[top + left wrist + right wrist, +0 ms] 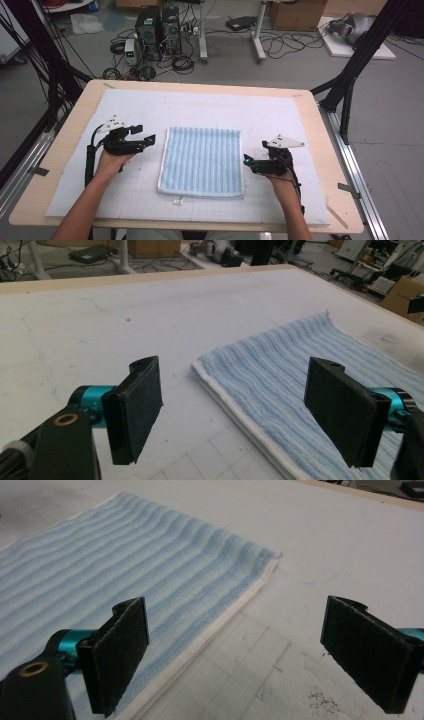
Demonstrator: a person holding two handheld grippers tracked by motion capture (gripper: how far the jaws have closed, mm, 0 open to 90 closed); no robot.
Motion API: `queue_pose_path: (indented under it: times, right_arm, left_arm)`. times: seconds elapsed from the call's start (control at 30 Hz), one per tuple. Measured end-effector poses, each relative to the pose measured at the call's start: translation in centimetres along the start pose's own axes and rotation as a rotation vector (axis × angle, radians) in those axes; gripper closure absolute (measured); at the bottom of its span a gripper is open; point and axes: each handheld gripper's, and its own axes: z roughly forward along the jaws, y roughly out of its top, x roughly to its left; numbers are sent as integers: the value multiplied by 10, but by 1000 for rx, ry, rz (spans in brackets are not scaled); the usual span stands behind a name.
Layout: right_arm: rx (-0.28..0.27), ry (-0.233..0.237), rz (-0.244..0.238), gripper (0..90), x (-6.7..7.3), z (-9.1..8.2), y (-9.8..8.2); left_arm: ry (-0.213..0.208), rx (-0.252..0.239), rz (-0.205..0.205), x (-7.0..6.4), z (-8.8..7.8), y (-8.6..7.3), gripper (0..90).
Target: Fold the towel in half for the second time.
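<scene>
A folded light-blue striped towel (202,161) lies flat in the middle of the white gridded mat (150,107). My left gripper (144,135) hovers just off the towel's left edge, near its far left corner, held in a hand. It is open, and in the left gripper view the left gripper (237,405) has the towel (300,365) edge running between its jaws. My right gripper (254,152) sits at the towel's right edge, also open. In the right gripper view the right gripper (245,650) straddles the white hem of the towel (125,555). Nothing is gripped.
The mat covers a wooden table (320,130) whose bare rim shows all round. Black frame posts (350,75) stand at both far corners. Computer towers (157,30), cables and boxes lie on the floor beyond the far edge.
</scene>
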Motion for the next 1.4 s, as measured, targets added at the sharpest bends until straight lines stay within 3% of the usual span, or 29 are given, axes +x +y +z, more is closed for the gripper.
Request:
queue_pose_path:
  times: [0.4, 0.5, 0.6, 0.93, 1.03, 1.27, 1.4]
  right_arm:
    - [3, -2, 21, 111, -3, 0, -1]
    - [3, -4, 32, 111, -4, -1, -1]
    - [4, -3, 29, 111, -4, 0, -1]
    - [10, 2, 23, 111, -3, 2, -1]
    - [13, 2, 28, 111, -4, 2, -1]
    - [17, 5, 29, 111, -4, 2, -2]
    - [20, 6, 35, 111, -3, 2, -2]
  left_arm:
    - [4, 58, 26, 2, 35, 23, 258]
    - [21, 92, 35, 5, 44, 21, 275]
    - [39, 87, 51, 6, 50, 21, 331]
    - [66, 200, 63, 10, 87, 22, 359]
    - [71, 252, 90, 10, 96, 19, 364]
    - [64, 321, 121, 9, 104, 10, 442]
    - [60, 329, 121, 8, 104, 9, 487]
